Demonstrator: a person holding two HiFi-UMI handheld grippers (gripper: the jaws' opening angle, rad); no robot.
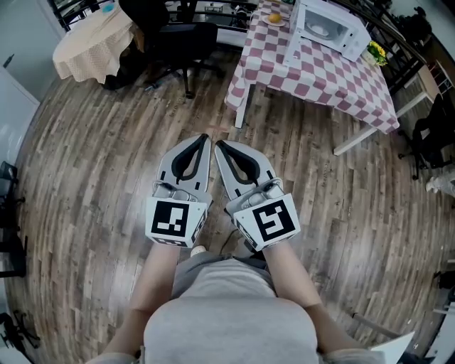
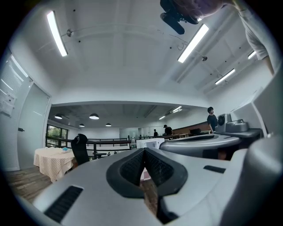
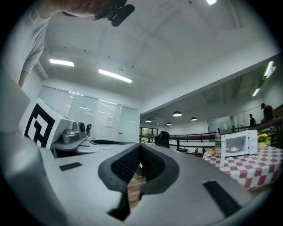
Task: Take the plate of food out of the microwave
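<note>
Both tongs sit level and side by side in front of me. The left tongs (image 1: 203,139) and the right tongs (image 1: 219,144) are each pressed fully closed, with nothing gripped. Their own views show the same thing: the left pads (image 2: 132,165) and the right pads (image 3: 128,163) meet over bare wooden floor (image 1: 106,156).

The microwave (image 1: 330,28) stands well apart from them, ahead and off to my right. It is on the worktop with the checked cloth (image 1: 313,78), and its door appears to be swung open. A pale plate (image 1: 320,30) shows inside the cavity, though I cannot make out what is on it. An orange item (image 1: 275,19) rests on the cloth just beside the microwave.

I judge the right tongs to be on the nearer side, so the approach would run forward and rightward across the floor.
</note>
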